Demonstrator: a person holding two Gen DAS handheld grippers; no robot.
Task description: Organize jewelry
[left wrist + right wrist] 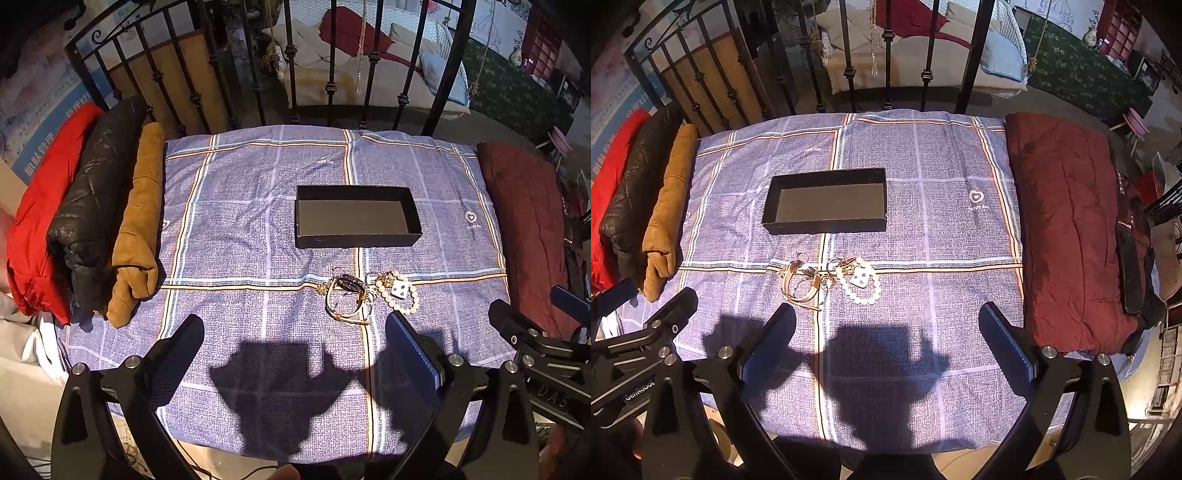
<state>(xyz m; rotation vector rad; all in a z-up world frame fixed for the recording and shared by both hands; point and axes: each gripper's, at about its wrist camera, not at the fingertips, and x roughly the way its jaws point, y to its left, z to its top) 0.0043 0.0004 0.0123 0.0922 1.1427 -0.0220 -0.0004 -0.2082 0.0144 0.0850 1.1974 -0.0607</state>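
Both claws, left point(295, 332) and right point(886, 317), gape empty; jewelry pile point(364, 293) beside black box point(356, 216).

You face a plaid blue bedspread point(258, 221), black iron railing point(295, 74) behind, folded coats point(92, 206) left, maroon quilt point(1071, 229) right.

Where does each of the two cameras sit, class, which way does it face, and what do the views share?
Left wrist: on the left gripper, looking forward and down over the checked bedspread; its own two open fingers show, with the right gripper at the right edge.
Right wrist: on the right gripper, facing the same way; its open fingers show, with the left gripper at the left edge.
Shared: the empty black box, the jewelry pile in front of it, folded jackets and iron railing.
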